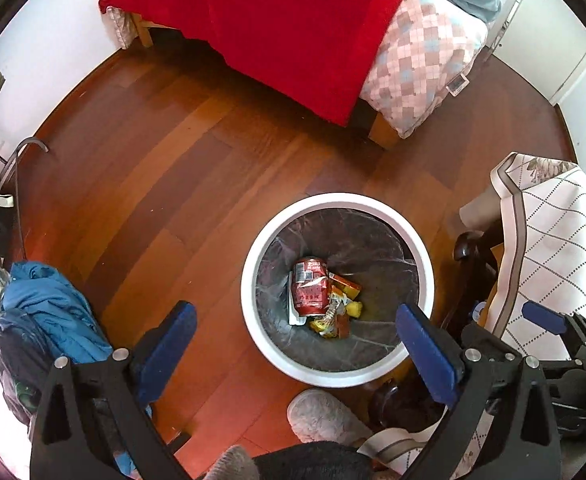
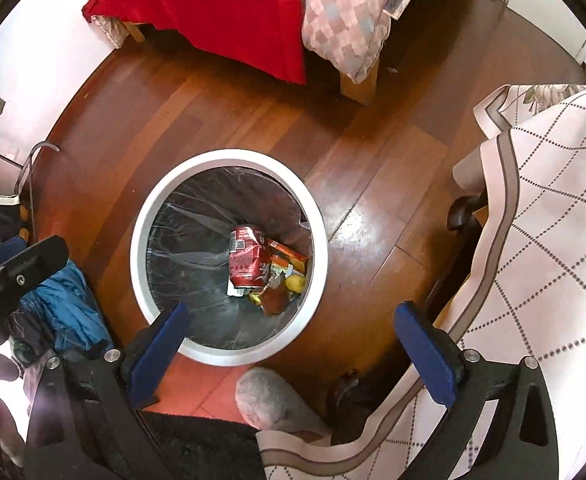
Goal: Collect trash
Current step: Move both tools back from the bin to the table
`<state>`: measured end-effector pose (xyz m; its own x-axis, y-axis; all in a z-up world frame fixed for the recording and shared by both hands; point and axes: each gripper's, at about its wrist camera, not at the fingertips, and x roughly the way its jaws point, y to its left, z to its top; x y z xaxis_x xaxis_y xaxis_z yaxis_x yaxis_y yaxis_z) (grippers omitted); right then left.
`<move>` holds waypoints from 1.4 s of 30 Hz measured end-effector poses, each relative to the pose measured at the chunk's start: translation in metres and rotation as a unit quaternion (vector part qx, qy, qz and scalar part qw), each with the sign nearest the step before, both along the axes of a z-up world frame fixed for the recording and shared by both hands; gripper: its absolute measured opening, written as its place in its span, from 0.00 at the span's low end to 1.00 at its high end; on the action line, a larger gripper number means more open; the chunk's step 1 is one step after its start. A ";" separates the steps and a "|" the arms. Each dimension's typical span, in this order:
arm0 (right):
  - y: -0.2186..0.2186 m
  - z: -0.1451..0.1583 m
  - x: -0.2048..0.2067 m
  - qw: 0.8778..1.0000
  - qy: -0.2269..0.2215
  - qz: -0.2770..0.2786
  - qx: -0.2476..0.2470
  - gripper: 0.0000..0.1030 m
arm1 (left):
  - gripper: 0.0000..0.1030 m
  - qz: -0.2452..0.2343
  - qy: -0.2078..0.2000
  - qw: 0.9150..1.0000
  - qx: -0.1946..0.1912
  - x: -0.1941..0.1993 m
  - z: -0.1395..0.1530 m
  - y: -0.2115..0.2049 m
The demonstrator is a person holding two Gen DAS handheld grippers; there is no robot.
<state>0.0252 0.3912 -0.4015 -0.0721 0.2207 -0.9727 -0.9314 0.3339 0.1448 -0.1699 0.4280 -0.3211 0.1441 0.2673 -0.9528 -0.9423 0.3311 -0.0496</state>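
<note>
Hovering above a white round bin [image 1: 421,256], both grippers are pointing down at the floor with their jaws spread wide and nothing between them. The left gripper [image 1: 295,344] is framing the bin's near rim; the right gripper [image 2: 291,344] is sitting a little further to the bin's right, with the rim under its left finger.

Trash is lying at the bottom of the bin on a dark, wrinkled plastic liner [image 2: 181,240]. A crushed red can [image 1: 310,286] is resting on its side, its long axis running roughly away from the left gripper, dented and glossy metal. Crumpled orange and yellow wrappers [image 1: 339,312] are touching its right side, thin and crinkly.

No loose trash is showing on the polished wood floor [image 1: 173,184] in either view. Judging from this, collecting looks largely done, or the next piece is lying out of frame. If the can were the target, the left gripper looks the better centred over it and would need to descend straight ahead into the bin.

A grey fuzzy slipper [image 2: 269,400] is standing just beside the bin.
</note>
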 end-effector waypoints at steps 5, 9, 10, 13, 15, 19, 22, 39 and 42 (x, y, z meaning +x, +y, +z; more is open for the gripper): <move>-0.006 0.021 -0.013 1.000 -0.001 0.000 0.012 1.00 | 0.99 0.002 0.001 1.000 0.010 -0.012 0.021 -0.012; -0.015 0.043 -0.018 1.000 -0.005 -0.004 0.023 1.00 | 0.99 0.001 -0.002 1.000 0.022 -0.018 0.044 -0.023; -0.018 0.050 -0.018 1.000 -0.004 -0.006 0.027 1.00 | 0.99 0.003 -0.003 1.000 0.026 -0.020 0.050 -0.026; -0.029 0.075 -0.019 0.999 -0.005 -0.013 0.041 1.00 | 0.99 0.002 -0.008 0.999 0.037 -0.024 0.072 -0.037; -0.038 0.091 -0.020 0.999 0.003 -0.015 0.052 1.00 | 0.99 0.001 -0.012 0.999 0.042 -0.026 0.084 -0.043; -0.056 0.125 -0.026 0.997 0.005 -0.016 0.073 1.00 | 0.99 -0.007 -0.019 0.998 0.058 -0.028 0.115 -0.060; -0.072 0.154 -0.028 0.995 0.009 -0.018 0.098 1.00 | 0.99 -0.011 -0.027 0.997 0.076 -0.029 0.141 -0.074; -0.242 0.266 0.094 0.982 0.012 -0.114 0.153 1.00 | 0.99 -0.079 -0.034 0.991 0.104 0.121 0.161 -0.186; -0.281 0.256 0.158 0.984 -0.044 -0.139 0.106 1.00 | 0.99 -0.124 -0.019 0.988 0.085 0.200 0.128 -0.217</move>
